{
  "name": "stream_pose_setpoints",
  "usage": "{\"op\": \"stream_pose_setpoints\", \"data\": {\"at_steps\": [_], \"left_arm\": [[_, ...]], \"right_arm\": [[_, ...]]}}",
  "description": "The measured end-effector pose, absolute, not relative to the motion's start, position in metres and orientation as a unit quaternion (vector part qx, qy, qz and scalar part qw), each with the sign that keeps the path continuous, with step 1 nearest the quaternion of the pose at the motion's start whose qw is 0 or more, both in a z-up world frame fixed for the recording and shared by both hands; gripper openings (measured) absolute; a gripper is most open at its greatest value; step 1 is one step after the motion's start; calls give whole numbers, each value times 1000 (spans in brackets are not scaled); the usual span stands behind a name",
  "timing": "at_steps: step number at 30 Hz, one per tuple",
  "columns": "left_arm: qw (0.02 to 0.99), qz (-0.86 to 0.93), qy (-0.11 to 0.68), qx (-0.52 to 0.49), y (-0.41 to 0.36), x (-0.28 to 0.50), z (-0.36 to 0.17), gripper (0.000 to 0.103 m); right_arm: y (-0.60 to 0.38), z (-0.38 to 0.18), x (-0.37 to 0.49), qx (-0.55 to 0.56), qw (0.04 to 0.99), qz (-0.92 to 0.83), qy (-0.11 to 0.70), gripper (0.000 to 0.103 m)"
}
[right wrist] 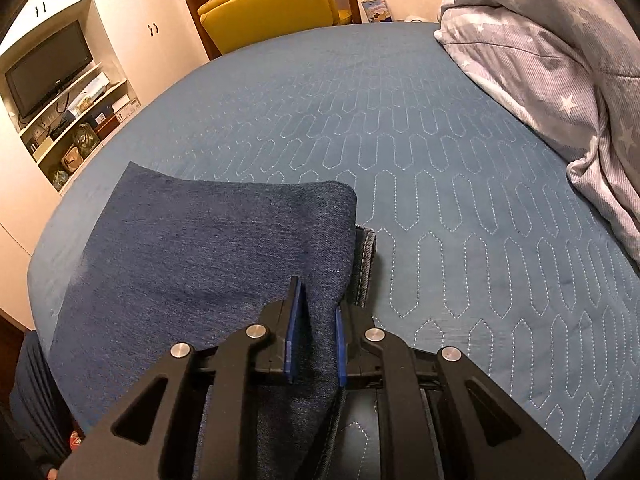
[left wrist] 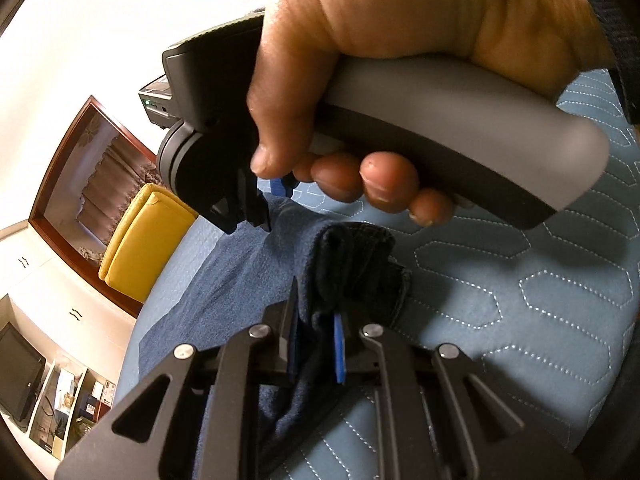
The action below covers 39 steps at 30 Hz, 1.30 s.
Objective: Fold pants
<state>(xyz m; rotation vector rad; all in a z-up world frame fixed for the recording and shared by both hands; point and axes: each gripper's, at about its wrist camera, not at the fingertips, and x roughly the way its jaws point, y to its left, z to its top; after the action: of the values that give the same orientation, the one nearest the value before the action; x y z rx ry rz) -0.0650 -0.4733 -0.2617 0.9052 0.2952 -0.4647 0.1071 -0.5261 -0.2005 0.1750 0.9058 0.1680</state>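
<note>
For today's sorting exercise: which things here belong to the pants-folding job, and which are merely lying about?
Part of the job:
- pants
- left tool, gripping the denim
- right tool, gripping the denim
- bed cover, the work surface

Lying about:
- star-print duvet
- yellow chair
- television

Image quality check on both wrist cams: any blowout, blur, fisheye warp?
Left wrist: wall blown out to white, the hand up close, soft and filling the top, dark vignette at corners. Right wrist: even warm light, sharp stitching on the bedspread, whose far edge bows with fisheye warp; pants clear.
</note>
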Motion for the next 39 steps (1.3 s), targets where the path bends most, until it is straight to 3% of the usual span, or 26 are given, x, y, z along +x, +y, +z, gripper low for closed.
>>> {"op": "stream_pose_setpoints", "data": {"at_steps": [8, 9, 12, 13, 15, 17, 25, 27, 33, 37, 39], "left_arm": [[867, -234, 158, 411, -470, -63, -249, 17], [868, -239, 163, 403, -468, -63, -245, 20], [875, -261, 188, 361, -450, -64, -226, 50], [877, -275, 197, 343, -442, -66, -219, 63], [877, -300, 200, 319, -425, -76, -204, 65], [875, -325, 210, 291, -405, -84, -189, 65], [892, -271, 319, 171, -328, -38, -150, 74], [897, -256, 329, 145, -306, -31, -140, 79], [901, -237, 345, 117, -252, -36, -125, 80], [894, -241, 367, 91, -220, -37, -109, 101], [893, -241, 370, 86, -210, -38, -102, 101]], "right_arm": [[-526, -200, 107, 84, 892, 79, 437, 11], [-526, -200, 107, 84, 892, 78, 437, 11], [-527, -200, 107, 82, 893, 72, 437, 12], [-527, -200, 107, 82, 893, 70, 436, 14], [-527, -198, 106, 74, 897, 57, 433, 22], [-528, -192, 102, 54, 905, 16, 421, 52], [-508, -167, 47, 12, 920, -75, 385, 78], [-498, -175, 38, -5, 911, -87, 403, 78], [-510, -194, 15, 29, 887, -144, 437, 80], [-482, -154, -13, 19, 894, -168, 415, 82], [-465, -137, -28, 26, 889, -178, 422, 86]]}}
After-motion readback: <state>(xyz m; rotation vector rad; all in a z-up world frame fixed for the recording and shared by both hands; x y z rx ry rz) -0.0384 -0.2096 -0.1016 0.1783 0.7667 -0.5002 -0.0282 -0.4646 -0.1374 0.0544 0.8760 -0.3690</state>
